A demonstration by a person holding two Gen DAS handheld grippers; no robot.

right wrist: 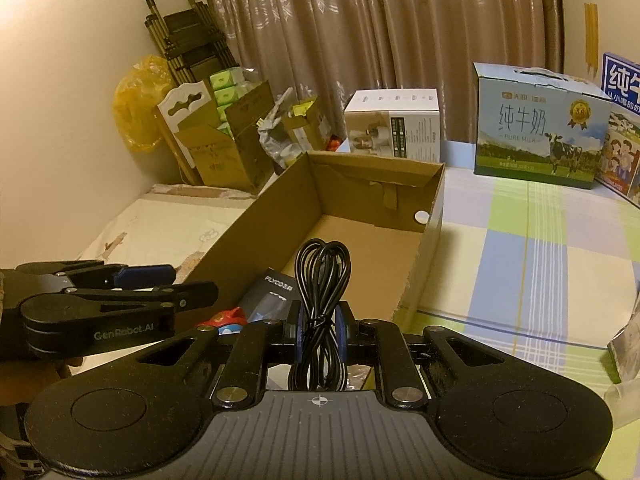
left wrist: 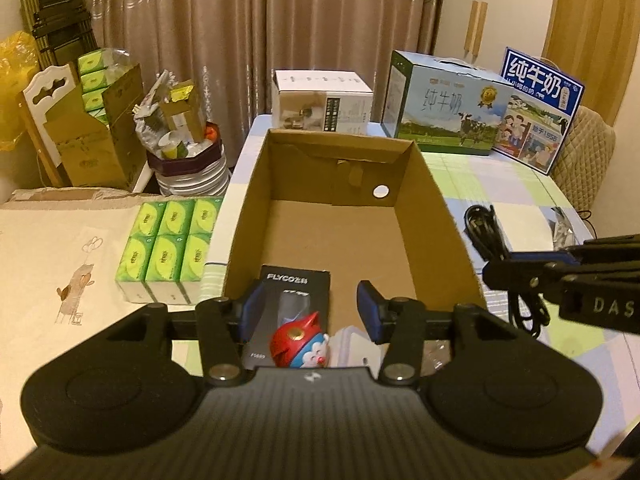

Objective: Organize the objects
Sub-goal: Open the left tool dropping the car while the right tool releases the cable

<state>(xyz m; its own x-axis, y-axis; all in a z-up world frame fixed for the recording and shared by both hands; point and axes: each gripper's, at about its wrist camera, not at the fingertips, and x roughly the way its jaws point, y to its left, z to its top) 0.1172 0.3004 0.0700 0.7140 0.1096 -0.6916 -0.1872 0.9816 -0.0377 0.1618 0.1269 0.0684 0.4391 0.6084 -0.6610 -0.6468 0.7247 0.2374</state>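
Note:
An open cardboard box (left wrist: 436,216) (right wrist: 434,216) stands on the checked tablecloth. At its near end lie a black FLYCO box (left wrist: 294,292) (right wrist: 276,290), a red and blue cartoon toy (left wrist: 300,346) (right wrist: 230,318) and a clear plastic case (left wrist: 356,346). My left gripper (left wrist: 311,312) (right wrist: 194,280) hangs open over that end; its blue pads (left wrist: 370,312) stand apart and touch nothing, with the toy just below. My right gripper (right wrist: 319,328) (left wrist: 500,266) is shut on a coiled black cable (right wrist: 320,280) (left wrist: 486,232), held beside the box's right wall.
Two milk cartons (left wrist: 444,112) (left wrist: 540,108) and a white box (left wrist: 320,100) stand behind the cardboard box. Green tissue packs (left wrist: 168,248) lie to its left. A full bin (left wrist: 188,160) and a carton of tissues (left wrist: 96,128) stand at the far left.

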